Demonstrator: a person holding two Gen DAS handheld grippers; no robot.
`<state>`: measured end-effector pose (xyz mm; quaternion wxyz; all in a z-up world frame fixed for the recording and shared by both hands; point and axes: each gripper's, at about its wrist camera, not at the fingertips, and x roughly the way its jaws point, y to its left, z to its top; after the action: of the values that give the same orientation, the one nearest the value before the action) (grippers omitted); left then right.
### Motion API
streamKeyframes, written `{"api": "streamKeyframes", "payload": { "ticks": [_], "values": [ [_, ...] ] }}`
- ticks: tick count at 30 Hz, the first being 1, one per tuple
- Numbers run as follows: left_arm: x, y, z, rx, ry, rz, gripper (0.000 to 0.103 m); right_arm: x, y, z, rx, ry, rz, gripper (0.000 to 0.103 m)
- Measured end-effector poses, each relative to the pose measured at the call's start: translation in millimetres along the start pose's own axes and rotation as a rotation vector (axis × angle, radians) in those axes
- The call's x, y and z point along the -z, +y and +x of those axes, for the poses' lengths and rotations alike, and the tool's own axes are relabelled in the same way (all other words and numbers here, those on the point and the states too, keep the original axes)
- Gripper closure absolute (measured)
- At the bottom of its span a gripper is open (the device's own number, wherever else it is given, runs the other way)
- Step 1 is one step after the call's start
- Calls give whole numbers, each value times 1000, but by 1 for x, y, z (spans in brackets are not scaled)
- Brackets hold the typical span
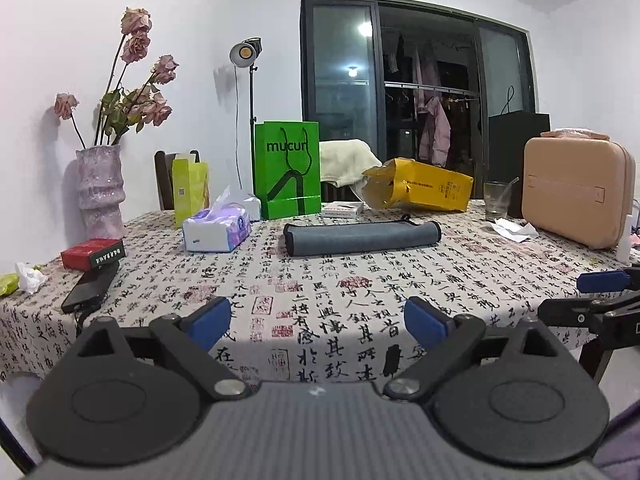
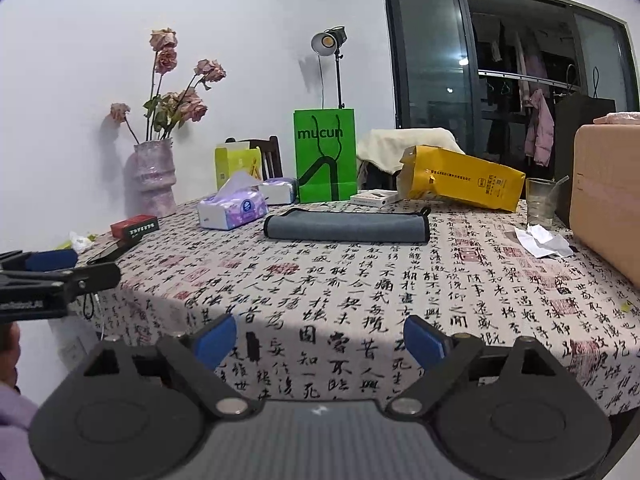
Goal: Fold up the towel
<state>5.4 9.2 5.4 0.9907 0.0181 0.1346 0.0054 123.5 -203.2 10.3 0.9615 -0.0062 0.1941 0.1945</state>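
Folded grey towel (image 1: pixel 362 237) on table (image 1: pixel 360 300), both tongs spread, empty

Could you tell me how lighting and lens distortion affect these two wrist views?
Left wrist view: fisheye bends the window frame; a shadow band darkens the tablecloth near the left gripper; lights glare in the glass. Right wrist view: same bowing; shadow by the right gripper; the gray towel is evenly lit and sharp.

Matt grey cloth towel (image 1: pixel 362 237) lies on a printed fabric tablecloth (image 1: pixel 360 300).
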Motion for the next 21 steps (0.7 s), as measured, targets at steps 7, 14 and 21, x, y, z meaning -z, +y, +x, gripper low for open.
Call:
{"api": "streamKeyframes", "payload": {
  "ticks": [7,14,21],
  "values": [
    [5,4,-3,0,21,-33,7,5,2,-9,14,-8,-11,11],
    [9,1,-5,6,33,-25,6,8,2,-12,16,-4,-4,11],
    [8,0,-6,4,28,-22,6,9,1,-15,21,-13,8,10]
  ]
}}
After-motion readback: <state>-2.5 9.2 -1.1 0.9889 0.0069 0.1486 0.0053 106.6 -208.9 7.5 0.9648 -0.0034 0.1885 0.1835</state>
